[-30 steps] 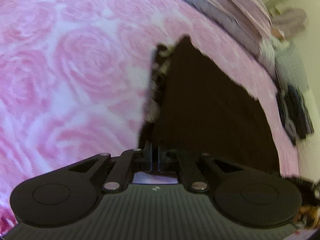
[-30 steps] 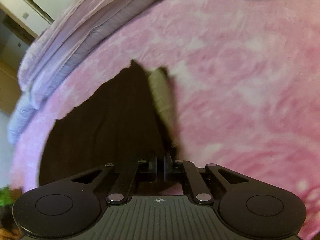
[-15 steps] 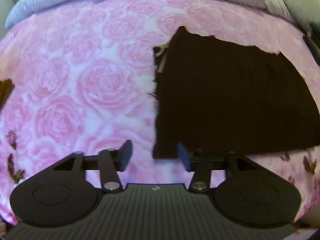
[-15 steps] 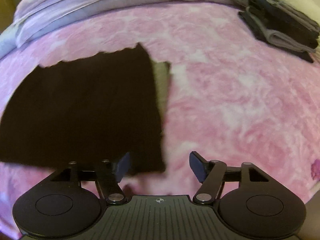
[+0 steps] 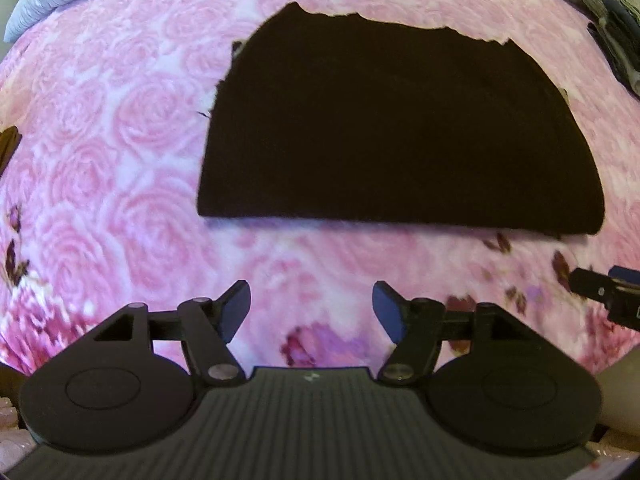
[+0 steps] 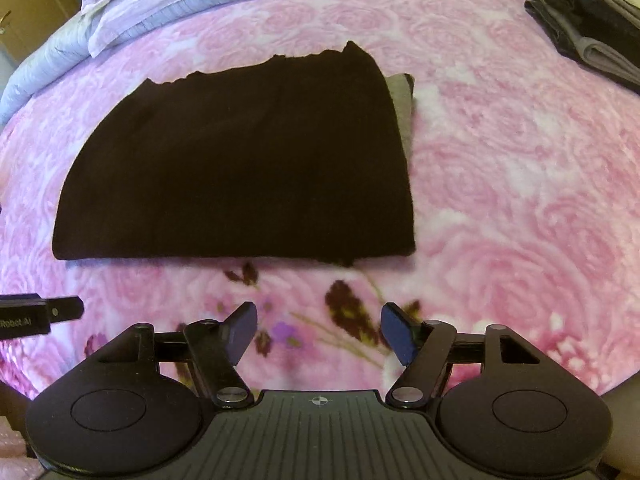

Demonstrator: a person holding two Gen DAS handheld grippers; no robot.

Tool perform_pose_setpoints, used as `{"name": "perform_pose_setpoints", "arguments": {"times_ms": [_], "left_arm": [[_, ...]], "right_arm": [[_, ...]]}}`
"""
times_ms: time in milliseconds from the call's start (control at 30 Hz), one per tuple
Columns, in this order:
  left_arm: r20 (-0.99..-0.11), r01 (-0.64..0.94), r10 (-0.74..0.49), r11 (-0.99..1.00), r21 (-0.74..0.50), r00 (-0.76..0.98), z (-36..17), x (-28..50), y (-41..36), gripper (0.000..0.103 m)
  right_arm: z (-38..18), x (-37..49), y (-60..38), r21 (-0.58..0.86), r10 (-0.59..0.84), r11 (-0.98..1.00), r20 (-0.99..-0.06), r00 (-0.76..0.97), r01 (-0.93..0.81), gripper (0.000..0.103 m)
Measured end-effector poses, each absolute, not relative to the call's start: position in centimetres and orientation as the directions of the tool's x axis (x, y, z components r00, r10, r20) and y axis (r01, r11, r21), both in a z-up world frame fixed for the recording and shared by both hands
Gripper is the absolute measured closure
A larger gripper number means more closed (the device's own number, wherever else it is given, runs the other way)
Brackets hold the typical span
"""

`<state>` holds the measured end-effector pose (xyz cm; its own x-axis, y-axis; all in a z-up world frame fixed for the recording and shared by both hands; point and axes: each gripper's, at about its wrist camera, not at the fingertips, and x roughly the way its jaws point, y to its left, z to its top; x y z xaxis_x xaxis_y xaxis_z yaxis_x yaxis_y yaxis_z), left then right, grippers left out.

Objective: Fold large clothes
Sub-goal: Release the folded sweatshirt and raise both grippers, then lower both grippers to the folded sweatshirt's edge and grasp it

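A dark brown, almost black garment (image 5: 392,128) lies folded flat on the pink rose-patterned blanket (image 5: 120,128). In the right wrist view the same garment (image 6: 240,164) shows a grey inner layer (image 6: 402,100) peeking out along its right edge. My left gripper (image 5: 311,310) is open and empty, held back from the garment's near edge. My right gripper (image 6: 319,330) is also open and empty, near the garment's near right corner. Each gripper's tip shows at the edge of the other's view.
The pink blanket (image 6: 520,180) covers a bed. A lilac and pale blue quilt (image 6: 168,4) is bunched along the far edge. A stack of folded dark and grey clothes (image 6: 592,28) sits at the far right.
Both grippers were shut on the garment's edges one second ago. They have since opened, let it go and pulled back toward me. The garment now lies flat.
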<state>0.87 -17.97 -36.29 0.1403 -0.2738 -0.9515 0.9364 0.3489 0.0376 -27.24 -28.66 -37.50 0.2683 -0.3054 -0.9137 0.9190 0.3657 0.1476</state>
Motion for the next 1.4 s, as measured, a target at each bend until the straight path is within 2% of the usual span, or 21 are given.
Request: {"name": "perform_pose_setpoints", "arguments": {"times_ms": [467, 500, 633, 700, 767, 933, 1033, 1067, 1167, 1200, 1267, 1300, 1333, 1400], "left_arm": [[-0.944, 0.943, -0.298, 0.33, 0.038, 0.143, -36.1, 0.1, -17.8, 0.039], [-0.941, 0.946, -0.31, 0.323, 0.031, 0.137, -36.0, 0.2, -17.8, 0.041], [-0.909, 0.956, -0.397, 0.292, 0.01, 0.131, -35.8, 1.3, -19.0, 0.057], [-0.878, 0.961, -0.461, 0.275, -0.003, 0.129, -35.6, 2.1, -20.3, 0.064], [-0.842, 0.969, -0.52, 0.247, 0.01, 0.141, -35.6, 2.7, -22.0, 0.071], [-0.78, 0.979, -0.602, 0.196, 0.064, 0.171, -37.1, 3.5, -25.9, 0.072], [-0.818, 0.982, -0.553, 0.174, 0.077, 0.162, -40.2, 4.0, -27.5, 0.072], [-0.841, 0.983, -0.517, 0.167, 0.083, 0.159, -41.6, 4.1, -27.9, 0.072], [-0.815, 0.986, -0.556, 0.124, 0.11, 0.16, -41.5, 3.8, -27.6, 0.072], [-0.815, 0.987, -0.558, 0.12, 0.108, 0.157, -41.2, 3.9, -27.5, 0.072], [-0.82, 0.987, -0.554, 0.139, 0.078, 0.143, -40.2, 4.4, -27.2, 0.072], [-0.817, 0.986, -0.56, 0.155, 0.061, 0.138, -39.7, 4.8, -26.8, 0.072], [-0.81, 0.985, -0.57, 0.166, 0.047, 0.135, -39.1, 5.3, -26.3, 0.072], [-0.801, 0.981, -0.585, 0.191, 0.021, 0.13, -38.3, 6.4, -25.6, 0.072]], "right_arm": [[-36.3, -27.2, -28.5, 0.159, -0.342, 0.401, -0.888, 0.309, 0.902, 0.038], [-36.1, -26.8, -28.6, 0.151, -0.36, 0.414, -0.879, 0.313, 0.898, 0.039], [-35.6, -25.1, -30.0, 0.127, -0.443, 0.48, -0.819, 0.365, 0.868, 0.066], [-35.7, -24.1, -31.2, 0.117, -0.485, 0.5, -0.783, 0.389, 0.858, 0.07], [-36.0, -23.2, -32.7, 0.107, -0.523, 0.508, -0.75, 0.405, 0.854, 0.071], [-38.8, -21.9, -35.7, 0.07, -0.564, 0.499, -0.731, 0.384, 0.864, 0.071], [-42.4, -22.0, -36.8, 0.023, -0.504, 0.507, -0.803, 0.318, 0.862, 0.071], [-42.5, -22.3, -36.6, 0.017, -0.518, 0.522, -0.788, 0.333, 0.852, 0.071], [-41.4, -22.9, -36.7, 0.019, -0.51, 0.536, -0.79, 0.342, 0.844, 0.071], [-40.8, -23.4, -36.8, 0.026, -0.519, 0.518, -0.786, 0.338, 0.855, 0.07], [-39.8, -25.2, -36.8, 0.077, -0.539, 0.446, -0.773, 0.336, 0.892, 0.054], [-39.5, -26.4, -37.0, 0.118, -0.544, 0.398, -0.768, 0.338, 0.91, 0.036], [-39.5, -27.8, -37.2, 0.162, -0.55, 0.344, -0.764, 0.338, 0.925, 0.029], [-40.0, -29.9, -38.0, 0.249, -0.531, 0.263, -0.77, 0.355, 0.932, 0.029]]}}
